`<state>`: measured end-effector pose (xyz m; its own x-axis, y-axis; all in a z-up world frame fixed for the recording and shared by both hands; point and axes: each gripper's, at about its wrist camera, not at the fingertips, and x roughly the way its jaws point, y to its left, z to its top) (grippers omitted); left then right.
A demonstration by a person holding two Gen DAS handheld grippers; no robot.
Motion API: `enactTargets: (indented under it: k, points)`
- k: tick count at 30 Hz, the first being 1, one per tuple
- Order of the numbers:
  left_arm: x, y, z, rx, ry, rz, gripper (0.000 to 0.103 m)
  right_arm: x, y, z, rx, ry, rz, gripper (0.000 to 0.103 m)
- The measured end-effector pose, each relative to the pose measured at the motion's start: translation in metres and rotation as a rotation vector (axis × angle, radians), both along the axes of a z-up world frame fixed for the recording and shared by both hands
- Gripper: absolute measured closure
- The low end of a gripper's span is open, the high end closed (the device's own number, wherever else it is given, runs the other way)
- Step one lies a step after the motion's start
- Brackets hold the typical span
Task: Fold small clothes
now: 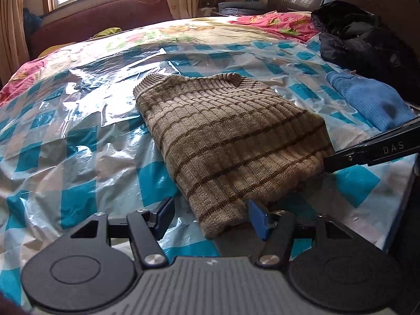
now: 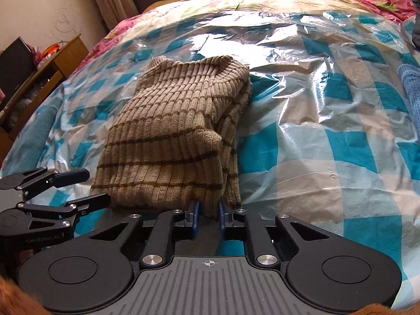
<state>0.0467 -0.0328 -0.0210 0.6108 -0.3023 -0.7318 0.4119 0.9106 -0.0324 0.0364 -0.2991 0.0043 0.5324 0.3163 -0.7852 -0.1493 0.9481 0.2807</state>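
White letters "DAS" show on the black arm of the right gripper [image 1: 330,164] at the right edge of the left wrist view; "GenRobot.AI" is printed on the left gripper [image 2: 97,187] at lower left of the right wrist view. The folded tan ribbed sweater with brown stripes [image 2: 173,136] lies mid-frame on the bed's blue-checked plastic sheet [image 2: 328,131]. The right jaws are closed, pinching its near hem. The left jaws stand open around its near corner, not pressing it.
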Motion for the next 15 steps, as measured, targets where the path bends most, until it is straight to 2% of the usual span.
enactTargets:
  k: [1,5,10,13,14,15]
  points:
    - [-0.001,-0.001,0.001,-0.007,-0.006,-0.005,0.038,0.0,-0.005,0.005,-0.002,-0.022,-0.017,0.099]
    - [0.002,-0.007,0.0,0.007,-0.015,-0.017,0.038,0.002,-0.02,0.021,0.032,-0.071,-0.068,0.1]
    - [0.011,-0.01,-0.021,0.018,0.087,-0.019,0.038,0.008,-0.013,-0.01,-0.054,0.028,-0.062,0.1]
    - [0.008,-0.008,-0.026,0.009,0.106,-0.013,0.038,0.007,-0.016,-0.01,-0.021,0.037,-0.083,0.097]
    - [0.008,-0.008,-0.026,0.009,0.103,-0.013,0.038,0.006,-0.018,-0.007,-0.002,0.033,-0.088,0.09]
    - [0.008,-0.009,-0.025,0.009,0.102,-0.014,0.038,0.003,-0.02,-0.003,0.018,0.022,-0.088,0.09]
